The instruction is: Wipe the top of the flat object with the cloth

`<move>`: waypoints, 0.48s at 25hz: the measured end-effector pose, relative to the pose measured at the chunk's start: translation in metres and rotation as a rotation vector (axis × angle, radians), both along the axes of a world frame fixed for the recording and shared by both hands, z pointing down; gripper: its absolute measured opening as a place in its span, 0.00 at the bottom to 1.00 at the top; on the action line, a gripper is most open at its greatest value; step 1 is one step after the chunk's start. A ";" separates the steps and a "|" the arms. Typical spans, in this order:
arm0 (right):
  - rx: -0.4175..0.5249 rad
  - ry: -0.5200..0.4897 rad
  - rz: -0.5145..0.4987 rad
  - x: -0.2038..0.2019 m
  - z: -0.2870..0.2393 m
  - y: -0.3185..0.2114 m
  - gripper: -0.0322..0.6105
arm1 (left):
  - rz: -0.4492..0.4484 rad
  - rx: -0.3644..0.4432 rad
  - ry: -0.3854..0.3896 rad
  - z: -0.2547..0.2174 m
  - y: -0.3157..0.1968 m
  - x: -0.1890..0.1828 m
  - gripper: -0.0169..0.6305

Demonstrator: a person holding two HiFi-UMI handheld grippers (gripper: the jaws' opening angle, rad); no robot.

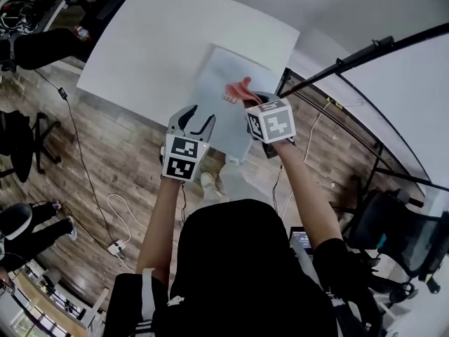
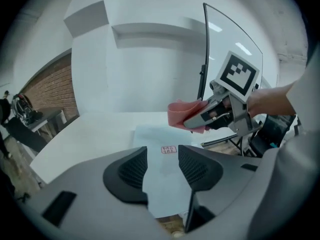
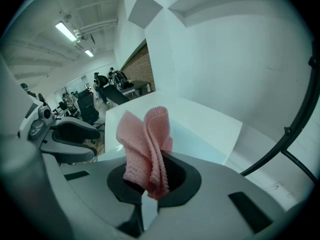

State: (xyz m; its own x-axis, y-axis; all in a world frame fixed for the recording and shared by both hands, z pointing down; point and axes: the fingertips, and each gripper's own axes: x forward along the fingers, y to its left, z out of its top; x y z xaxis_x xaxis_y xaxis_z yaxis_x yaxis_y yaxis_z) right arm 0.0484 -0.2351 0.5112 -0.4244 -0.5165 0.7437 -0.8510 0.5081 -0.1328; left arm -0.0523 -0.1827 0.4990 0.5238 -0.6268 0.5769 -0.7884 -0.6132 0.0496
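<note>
The flat object [image 1: 223, 76] is a pale sheet with a small red label [image 1: 229, 97], lying at the near edge of the white table [image 1: 154, 41]. My right gripper [image 1: 247, 102] hangs above its near end, shut on a crumpled pink cloth [image 1: 240, 88]. In the right gripper view the cloth [image 3: 145, 144] stands up bunched between the jaws of the right gripper [image 3: 152, 176]. My left gripper [image 1: 198, 121] hovers off the table's near edge, to the left of the right one. Its jaws are apart with nothing between them. Past the left gripper [image 2: 162, 164] I see the flat object [image 2: 155, 136] and the cloth [image 2: 180, 113].
A black stand pole [image 1: 365, 51] slants across to the right of the table. Cables [image 1: 119, 216] trail over the wood floor below. An office chair [image 1: 400, 237] stands at the right, and a seated person [image 1: 21, 230] is at the lower left.
</note>
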 end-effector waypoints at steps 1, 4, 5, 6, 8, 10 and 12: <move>0.016 -0.013 0.005 -0.002 -0.010 0.001 0.12 | -0.013 0.009 0.020 -0.011 0.000 -0.003 0.33; 0.066 -0.055 0.018 -0.009 -0.041 0.006 0.12 | -0.044 0.041 0.058 -0.040 0.001 -0.011 0.25; 0.087 -0.071 0.021 -0.012 -0.053 0.007 0.12 | -0.053 0.059 0.067 -0.051 0.001 -0.013 0.22; 0.109 -0.086 0.023 -0.015 -0.064 0.008 0.12 | -0.063 0.077 0.076 -0.063 0.001 -0.015 0.20; 0.156 -0.108 0.027 -0.020 -0.086 0.010 0.12 | -0.087 0.110 0.104 -0.088 0.002 -0.018 0.11; 0.203 -0.122 0.034 -0.026 -0.108 0.011 0.12 | -0.099 0.139 0.154 -0.113 0.003 -0.021 0.08; 0.248 -0.137 0.042 -0.034 -0.129 0.010 0.12 | -0.101 0.173 0.197 -0.137 0.002 -0.027 0.06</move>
State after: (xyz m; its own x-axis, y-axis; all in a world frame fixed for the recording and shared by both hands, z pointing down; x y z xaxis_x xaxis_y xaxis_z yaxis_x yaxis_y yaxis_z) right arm 0.0144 -0.2255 0.3818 -0.4864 -0.6948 0.5298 -0.8548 0.5040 -0.1239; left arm -0.0795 -0.1806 0.3619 0.5452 -0.7616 0.3502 -0.8314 -0.5447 0.1098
